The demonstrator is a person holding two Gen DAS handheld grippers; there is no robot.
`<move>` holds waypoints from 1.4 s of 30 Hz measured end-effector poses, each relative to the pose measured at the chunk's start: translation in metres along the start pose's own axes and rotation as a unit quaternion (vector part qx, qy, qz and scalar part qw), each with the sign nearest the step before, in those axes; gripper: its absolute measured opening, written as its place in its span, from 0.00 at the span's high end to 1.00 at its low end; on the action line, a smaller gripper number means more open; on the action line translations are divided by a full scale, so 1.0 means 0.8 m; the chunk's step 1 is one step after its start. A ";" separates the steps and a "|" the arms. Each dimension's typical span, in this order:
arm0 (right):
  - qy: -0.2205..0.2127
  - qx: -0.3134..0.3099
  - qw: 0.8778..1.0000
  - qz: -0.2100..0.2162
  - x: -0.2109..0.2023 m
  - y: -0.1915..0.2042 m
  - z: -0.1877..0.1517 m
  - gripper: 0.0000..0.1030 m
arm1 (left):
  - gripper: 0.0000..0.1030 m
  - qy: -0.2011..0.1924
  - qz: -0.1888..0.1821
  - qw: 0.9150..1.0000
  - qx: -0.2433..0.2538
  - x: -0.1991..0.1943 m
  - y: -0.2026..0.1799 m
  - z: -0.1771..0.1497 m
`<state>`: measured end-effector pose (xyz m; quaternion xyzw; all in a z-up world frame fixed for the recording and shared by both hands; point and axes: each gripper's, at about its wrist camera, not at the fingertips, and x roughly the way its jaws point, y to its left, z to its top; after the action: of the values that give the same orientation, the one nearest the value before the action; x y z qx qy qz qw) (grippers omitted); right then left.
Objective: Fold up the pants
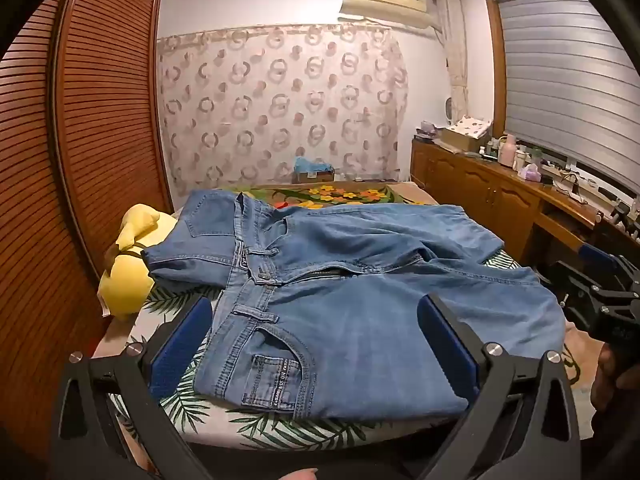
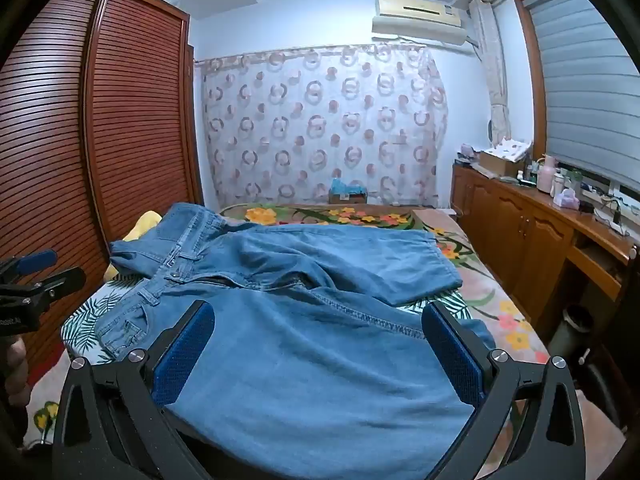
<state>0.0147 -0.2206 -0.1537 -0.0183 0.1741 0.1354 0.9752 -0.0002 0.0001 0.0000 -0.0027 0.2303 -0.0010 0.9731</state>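
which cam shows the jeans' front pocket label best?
Left wrist. The pocket lies close below the lens, stitching and label print readable, between the open left tool. Right wrist shows the pocket only small and skewed at the left edge, label unreadable.

Soft, even indoor light fills both views, sharp at centre. Fisheye distortion bends the edges, and dark vignettes fill the corners.
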 end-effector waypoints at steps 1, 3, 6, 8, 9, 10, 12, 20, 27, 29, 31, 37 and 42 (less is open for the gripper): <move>-0.001 0.000 1.000 0.000 0.000 0.000 0.000 0.00 | 0.00 -0.001 0.000 1.000 0.001 0.000 0.000 0.000; -0.001 0.000 1.000 0.001 -0.001 -0.001 0.000 0.00 | 0.00 0.000 0.000 1.000 0.002 -0.001 0.000 0.000; 0.000 0.002 1.000 0.003 -0.002 -0.004 0.001 0.00 | 0.00 0.002 0.000 1.000 0.003 -0.001 -0.001 0.000; 0.001 -0.005 1.000 0.001 -0.002 0.000 0.000 0.00 | 0.00 0.002 0.003 1.000 0.004 -0.001 -0.001 0.000; 0.001 -0.005 1.000 -0.001 -0.002 0.000 0.000 0.00 | 0.00 0.002 0.003 1.000 0.004 -0.001 -0.001 0.000; 0.001 -0.005 1.000 -0.001 0.000 0.001 0.001 0.00 | 0.00 0.003 0.002 1.000 0.004 0.000 -0.001 0.000; -0.001 -0.006 1.000 -0.002 0.001 0.003 0.002 0.00 | 0.00 0.004 0.002 1.000 0.005 0.000 -0.001 0.000; 0.001 -0.005 1.000 -0.002 -0.001 0.004 0.002 0.00 | 0.00 0.005 0.001 1.000 0.006 0.000 0.001 -0.003; 0.003 -0.003 1.000 -0.001 -0.001 0.004 0.002 0.00 | 0.00 0.007 0.002 1.000 0.006 0.001 0.000 -0.003; 0.003 -0.003 1.000 -0.001 -0.001 0.004 0.002 0.00 | 0.00 0.007 0.002 1.000 0.006 0.001 0.000 -0.003; 0.003 -0.003 1.000 -0.001 -0.001 0.004 0.002 0.00 | 0.00 0.007 0.002 1.000 0.006 0.000 0.000 -0.003; 0.003 -0.003 1.000 0.000 -0.001 0.004 0.001 0.00 | 0.00 0.007 0.003 1.000 0.005 0.001 0.000 -0.003; 0.003 -0.004 1.000 -0.002 0.000 0.004 0.001 0.00 | 0.00 0.007 0.003 1.000 0.005 0.001 0.000 -0.002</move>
<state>0.0136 -0.2174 -0.1530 -0.0229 0.1769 0.1342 0.9748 -0.0006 0.0005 -0.0020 0.0031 0.2368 0.0010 0.9716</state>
